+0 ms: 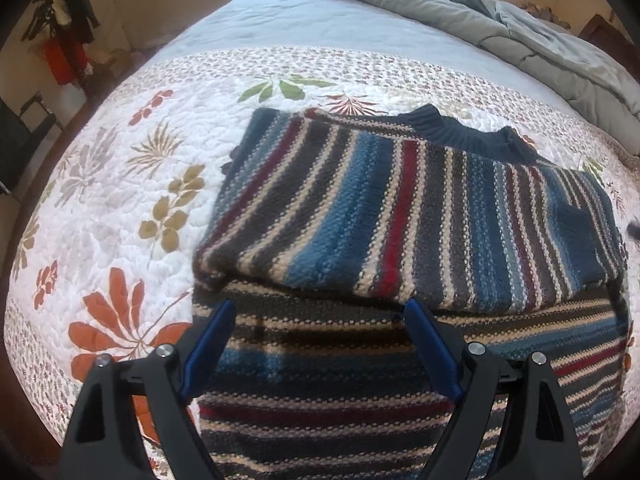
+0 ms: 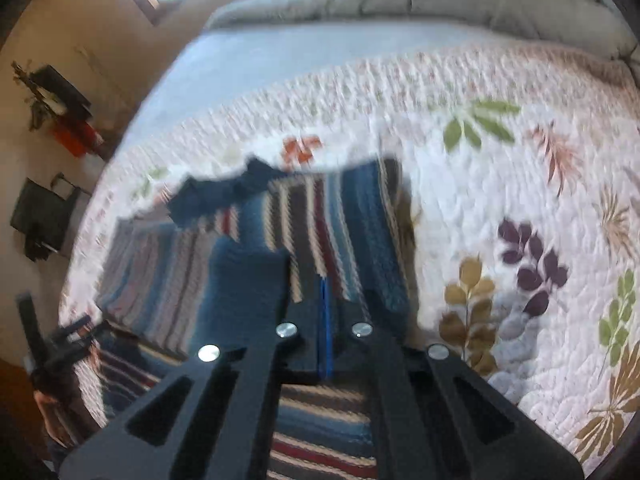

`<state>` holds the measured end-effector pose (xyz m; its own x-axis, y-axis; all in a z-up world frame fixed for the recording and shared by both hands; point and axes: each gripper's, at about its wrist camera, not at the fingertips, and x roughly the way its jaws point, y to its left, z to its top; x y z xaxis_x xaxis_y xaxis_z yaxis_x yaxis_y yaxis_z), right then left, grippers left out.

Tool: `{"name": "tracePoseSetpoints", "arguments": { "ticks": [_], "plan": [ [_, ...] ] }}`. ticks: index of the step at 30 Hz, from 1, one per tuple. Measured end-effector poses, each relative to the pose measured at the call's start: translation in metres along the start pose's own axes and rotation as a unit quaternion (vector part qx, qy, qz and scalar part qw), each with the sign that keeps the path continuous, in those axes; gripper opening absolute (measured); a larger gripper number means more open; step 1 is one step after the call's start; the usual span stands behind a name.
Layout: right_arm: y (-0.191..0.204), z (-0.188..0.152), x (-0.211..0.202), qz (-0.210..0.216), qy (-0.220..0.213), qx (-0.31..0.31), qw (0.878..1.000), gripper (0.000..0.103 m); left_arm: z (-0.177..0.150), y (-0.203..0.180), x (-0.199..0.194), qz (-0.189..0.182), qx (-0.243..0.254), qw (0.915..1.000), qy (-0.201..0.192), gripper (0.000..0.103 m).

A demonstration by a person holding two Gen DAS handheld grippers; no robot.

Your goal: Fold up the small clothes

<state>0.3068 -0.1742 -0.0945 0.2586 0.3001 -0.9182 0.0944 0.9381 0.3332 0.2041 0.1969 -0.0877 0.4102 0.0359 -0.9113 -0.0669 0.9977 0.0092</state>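
Striped knit sweater (image 1: 400, 208) in blue, grey, cream and dark red lies partly folded on the white floral quilted bedspread (image 1: 120, 200).

Motion blur smears the right wrist view, so whether the right gripper (image 2: 325, 304) pinches fabric between its closed blue pads is hard to tell; the sweater's lower part runs out of frame beneath both tools. One sweater, chunky and ribbed at its navy collar (image 1: 468, 132), one rumpled grey duvet (image 1: 520, 28) behind. The left gripper (image 1: 320, 320) hangs wide over the folded edge, two blue fingers (image 1: 212, 344) empty.
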Motion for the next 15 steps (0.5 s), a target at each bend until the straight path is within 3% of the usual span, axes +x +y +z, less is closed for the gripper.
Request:
{"name": "tracePoseSetpoints", "arguments": {
  "ticks": [4, 9, 13, 15],
  "plan": [
    [0.011, -0.008, 0.021, 0.023, 0.023, -0.009, 0.999, 0.016, 0.011, -0.006, 0.002, -0.005, -0.002, 1.0000, 0.002, 0.087],
    [0.030, -0.008, 0.043, 0.039, 0.046, -0.013, 0.998, 0.050, 0.025, -0.021, -0.007, -0.015, 0.012, 0.9997, -0.015, 0.088],
    [0.034, -0.007, 0.062, 0.059, 0.068, -0.002, 0.996, 0.050, 0.039, -0.032, -0.002, -0.012, 0.024, 0.9994, -0.023, 0.091],
    [0.038, -0.006, 0.070, 0.064, 0.072, -0.001, 0.995, 0.042, 0.047, -0.032, 0.014, -0.009, 0.023, 0.9997, -0.009, 0.091]
  ]
}}
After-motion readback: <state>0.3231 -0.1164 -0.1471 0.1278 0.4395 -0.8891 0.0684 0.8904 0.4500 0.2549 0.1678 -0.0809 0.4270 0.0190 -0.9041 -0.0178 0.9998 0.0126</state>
